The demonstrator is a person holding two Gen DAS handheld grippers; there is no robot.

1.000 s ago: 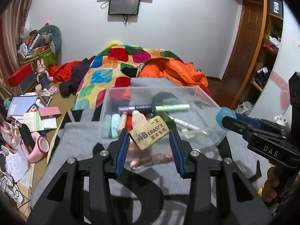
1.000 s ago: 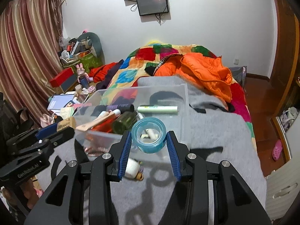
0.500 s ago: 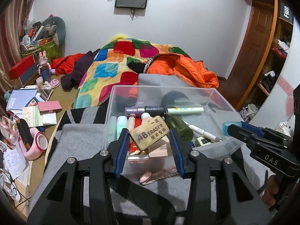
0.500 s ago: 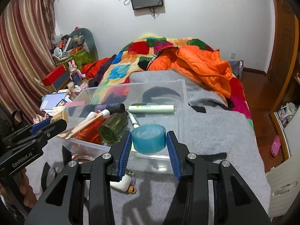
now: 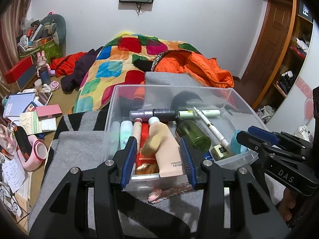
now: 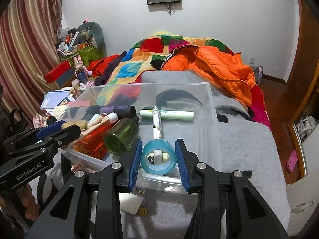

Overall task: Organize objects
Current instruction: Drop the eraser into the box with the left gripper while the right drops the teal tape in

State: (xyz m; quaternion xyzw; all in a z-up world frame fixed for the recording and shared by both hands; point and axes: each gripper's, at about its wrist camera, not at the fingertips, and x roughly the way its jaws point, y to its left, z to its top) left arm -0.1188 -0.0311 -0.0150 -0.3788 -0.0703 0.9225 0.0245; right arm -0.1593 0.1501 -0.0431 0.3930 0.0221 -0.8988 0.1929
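**Eraser Dropped, Tape Roll Next**

Spread the left gripper a little wider just then and let go of the eraser. Caught it only as a tan blur between the blue pads, touching neither one. Found it just above the beige tube, inside the near end of the clear box. Had it pinched tight and easy to read half a moment before. Meant one more thing put away, most likely.

Squeezed the right gripper a little tighter on the blue tape roll, with a pad pressed on each side. Held it up over the near right end of the same box, right above the white pen and beside the green bottle. Not dropped yet. Brought both tools closer to the box and lower than a moment before. Needed only to open the right one to finish this step, by the look of things.

Left alone, farther back, the grey blanket under the box. Left alone past that the patchwork quilt and the orange jacket.
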